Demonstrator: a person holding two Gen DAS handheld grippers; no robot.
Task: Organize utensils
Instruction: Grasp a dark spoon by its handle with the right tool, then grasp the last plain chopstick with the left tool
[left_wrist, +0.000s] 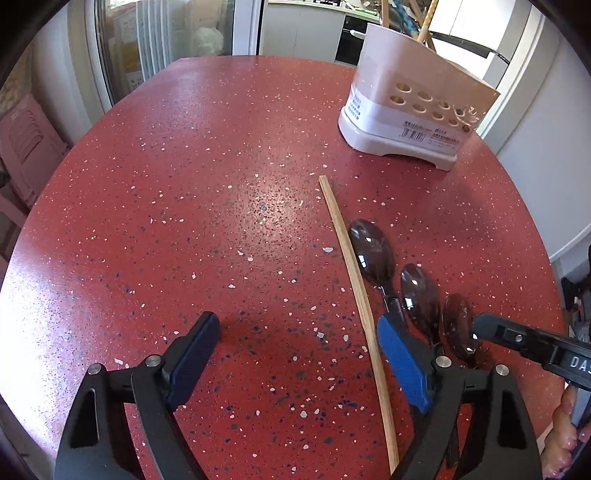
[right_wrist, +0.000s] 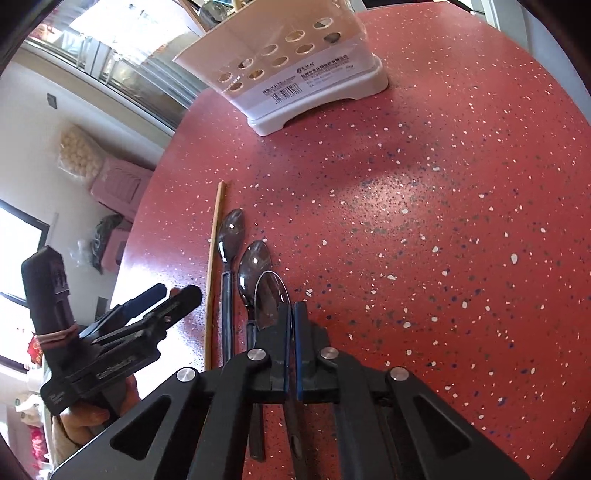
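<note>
Three dark spoons lie side by side on the red speckled table (left_wrist: 184, 221), beside a wooden chopstick (left_wrist: 354, 291), also in the right wrist view (right_wrist: 214, 258). My right gripper (right_wrist: 293, 314) is shut on the handle of the rightmost spoon (right_wrist: 271, 295), whose bowl sticks out past the fingertips. The other two spoons (right_wrist: 231, 232) (right_wrist: 255, 266) lie flat to its left. My left gripper (left_wrist: 295, 339) is open above the table, the chopstick between its fingers. The right gripper's tip shows by the rightmost spoon (left_wrist: 458, 325) in the left wrist view.
A white and beige utensil holder (left_wrist: 410, 107) with round holes stands at the far side of the table, with sticks in it; it also shows in the right wrist view (right_wrist: 295, 70). Pink crates (right_wrist: 122, 184) sit on the floor beyond the table edge.
</note>
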